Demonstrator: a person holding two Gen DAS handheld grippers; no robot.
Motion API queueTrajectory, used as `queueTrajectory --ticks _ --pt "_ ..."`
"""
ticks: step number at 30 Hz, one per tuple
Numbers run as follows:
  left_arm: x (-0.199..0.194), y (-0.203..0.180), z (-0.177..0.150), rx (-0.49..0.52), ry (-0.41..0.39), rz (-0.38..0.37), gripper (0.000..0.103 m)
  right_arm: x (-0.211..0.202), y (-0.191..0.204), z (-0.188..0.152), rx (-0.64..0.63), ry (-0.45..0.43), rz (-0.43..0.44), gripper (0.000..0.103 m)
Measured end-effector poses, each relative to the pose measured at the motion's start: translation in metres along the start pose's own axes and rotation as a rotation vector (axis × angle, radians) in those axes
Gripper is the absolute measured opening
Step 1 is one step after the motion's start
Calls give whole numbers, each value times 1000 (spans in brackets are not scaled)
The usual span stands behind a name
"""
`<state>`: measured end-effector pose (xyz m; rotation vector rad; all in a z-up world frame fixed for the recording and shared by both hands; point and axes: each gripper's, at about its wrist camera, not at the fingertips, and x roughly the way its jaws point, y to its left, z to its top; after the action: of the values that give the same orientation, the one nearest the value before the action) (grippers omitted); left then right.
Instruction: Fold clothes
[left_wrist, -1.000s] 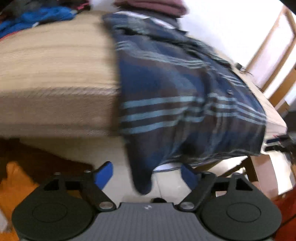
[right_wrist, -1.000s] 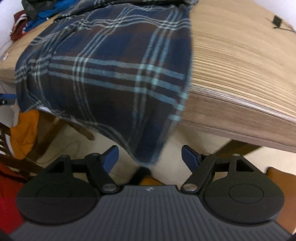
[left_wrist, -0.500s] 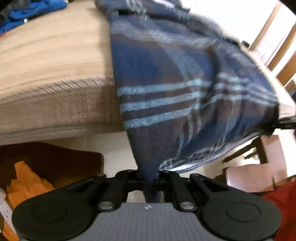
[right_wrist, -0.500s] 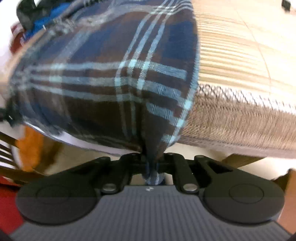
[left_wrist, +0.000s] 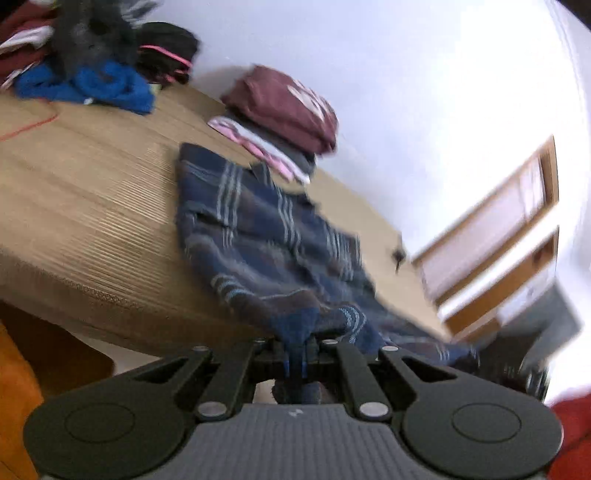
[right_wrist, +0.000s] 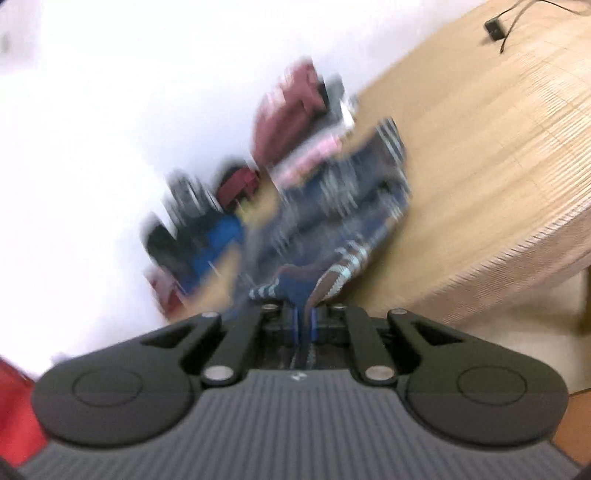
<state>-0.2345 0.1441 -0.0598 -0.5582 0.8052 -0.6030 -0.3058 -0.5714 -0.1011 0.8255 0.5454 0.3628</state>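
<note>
Both grippers are pinching the hem of a blue plaid shirt (left_wrist: 266, 236) that is lying spread on a wooden table (left_wrist: 85, 206), the left gripper (left_wrist: 295, 363) clamping one bunched corner and the right gripper (right_wrist: 303, 325) clamping another, cloth bunching between each pair of pads. A folded pile topped by a maroon garment (left_wrist: 284, 107) is sitting just behind the shirt's collar, with a loose heap of blue and dark clothes (left_wrist: 92, 70) lying further along the table by the wall.

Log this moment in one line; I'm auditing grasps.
left hand-held gripper: shut on plaid shirt hem | right hand-held gripper: shut on plaid shirt hem | shirt partly on table
</note>
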Motion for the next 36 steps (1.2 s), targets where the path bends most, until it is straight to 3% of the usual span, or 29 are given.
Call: queueTrajectory --ticks 4,6,9,16,19,22,24,26,28,34,36 --pt "-12 7 23 -160 -24 -5 6 -6 14 3 93 -91 61 10" --pt "-7 9 25 -151 27 32 6 2 21 -2 105 -91 55 10" --pt "0 11 28 -137 104 89 6 9 23 -9 48 -23 -30 10" --pt "33 40 -15 -81 263 203 6 26 -3 -46 81 131 -200 10" --pt "38 60 -34 -140 304 250 6 37 -20 -72 107 197 -255 10" --pt "33 56 -34 -168 290 215 6 32 -25 -81 134 221 -271 10" --pt "28 50 -18 -259 288 188 6 27 -28 -79 178 212 -267 10" --pt "26 44 3 -344 273 144 6 24 -38 -70 387 208 -283 10" --pt "26 31 30 -364 248 114 6 24 -38 -59 524 174 -265 10" --pt "56 -3 116 -391 241 88 6 48 1 13 551 119 -217 10" --pt "81 -6 152 -374 264 127 6 66 10 49 553 96 -207 10"
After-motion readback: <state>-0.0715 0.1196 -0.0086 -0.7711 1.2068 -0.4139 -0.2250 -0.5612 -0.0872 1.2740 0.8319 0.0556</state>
